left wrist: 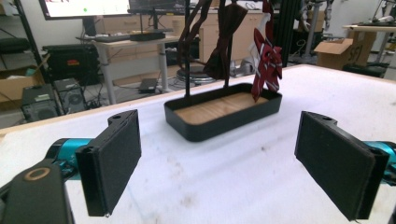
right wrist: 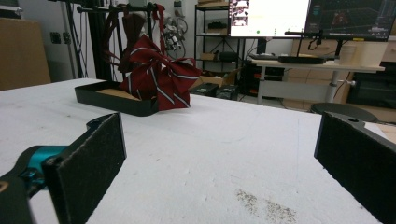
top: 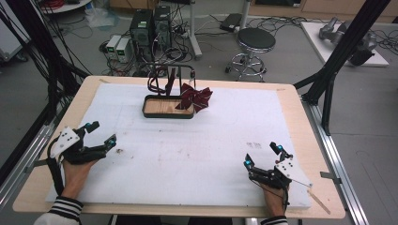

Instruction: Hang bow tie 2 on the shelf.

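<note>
Matt black tray, wood floor, striped cloth

The tray looks matt black with a smooth wooden bottom; on its right end hangs a woven striped bow tie; beneath it, a rough white mat.

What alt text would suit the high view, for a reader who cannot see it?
Two open hand-held grippers, left and right, rest near the front of a white mat. Farther back, a black tray with a rack holds a striped dark red bow tie.
</note>
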Tool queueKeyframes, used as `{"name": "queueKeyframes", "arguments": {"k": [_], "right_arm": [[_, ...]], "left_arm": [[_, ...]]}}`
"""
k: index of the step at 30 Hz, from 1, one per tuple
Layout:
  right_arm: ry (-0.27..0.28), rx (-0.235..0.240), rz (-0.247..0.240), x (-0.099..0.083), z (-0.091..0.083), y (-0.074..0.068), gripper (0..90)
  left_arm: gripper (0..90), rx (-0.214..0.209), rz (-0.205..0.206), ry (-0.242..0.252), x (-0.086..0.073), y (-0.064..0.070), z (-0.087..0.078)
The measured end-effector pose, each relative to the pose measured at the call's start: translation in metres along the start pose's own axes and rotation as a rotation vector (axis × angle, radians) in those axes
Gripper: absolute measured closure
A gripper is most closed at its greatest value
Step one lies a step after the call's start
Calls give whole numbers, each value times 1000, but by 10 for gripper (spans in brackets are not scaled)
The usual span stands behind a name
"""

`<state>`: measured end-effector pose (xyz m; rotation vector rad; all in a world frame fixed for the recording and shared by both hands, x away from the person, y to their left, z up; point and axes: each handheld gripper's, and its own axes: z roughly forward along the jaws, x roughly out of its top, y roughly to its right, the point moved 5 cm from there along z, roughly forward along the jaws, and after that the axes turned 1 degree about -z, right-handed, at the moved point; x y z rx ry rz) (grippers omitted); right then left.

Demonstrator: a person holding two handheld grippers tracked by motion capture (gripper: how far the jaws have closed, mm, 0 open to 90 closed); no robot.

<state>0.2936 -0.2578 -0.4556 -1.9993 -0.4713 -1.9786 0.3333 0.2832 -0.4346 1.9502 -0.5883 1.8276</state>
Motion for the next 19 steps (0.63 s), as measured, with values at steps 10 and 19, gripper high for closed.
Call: {"name": "queueKeyframes", "arguments": {"k": [10, 19], "right_arm": [[5, -2, -11, 0, 0, 0, 12], [5, -3, 3, 0, -1, 0, 12]], "left_arm": [[160, 11, 22, 56, -17, 14, -7], [152, 21, 0, 55, -20, 13, -7]]}}
